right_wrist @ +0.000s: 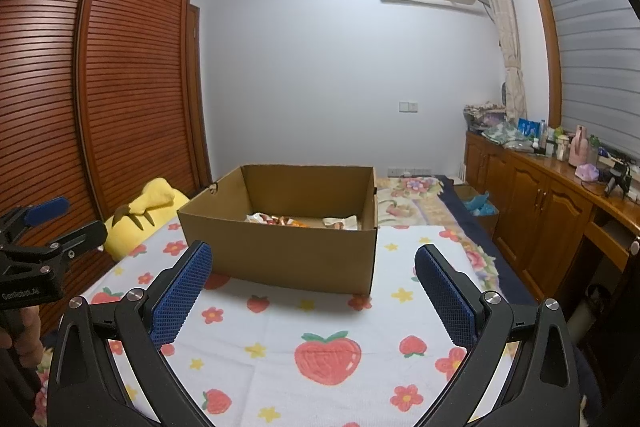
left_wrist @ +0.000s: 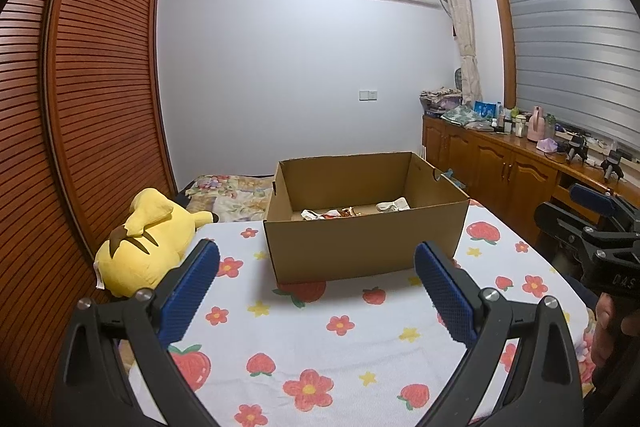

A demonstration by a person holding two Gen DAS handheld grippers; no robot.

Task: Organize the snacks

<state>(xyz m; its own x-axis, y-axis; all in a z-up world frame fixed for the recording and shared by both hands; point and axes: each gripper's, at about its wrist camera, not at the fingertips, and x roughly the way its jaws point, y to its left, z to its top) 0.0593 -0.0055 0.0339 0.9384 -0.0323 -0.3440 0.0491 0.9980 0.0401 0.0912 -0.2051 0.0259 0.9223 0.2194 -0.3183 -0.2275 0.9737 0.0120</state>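
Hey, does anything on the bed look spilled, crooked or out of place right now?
Nothing spilled. The cardboard box sits flat on the strawberry blanket, snack packets inside. Only the yellow plush toy, face-down at the edge, looks out of place.

1 open cardboard box (left_wrist: 362, 247) stands on 1 strawberry-and-flower patterned cloth (left_wrist: 320, 339). Inside the box lie snack packets (left_wrist: 352, 213): at least 2 white ones and some red-orange ones between them, exact number hard to tell. 1 yellow plush toy (left_wrist: 144, 239) lies beside the cloth. 2 grippers are in view, the left gripper (left_wrist: 316, 283) and the right gripper (right_wrist: 314, 283), each with 2 blue-padded fingers (left_wrist: 192, 291) set wide apart, nothing between them.
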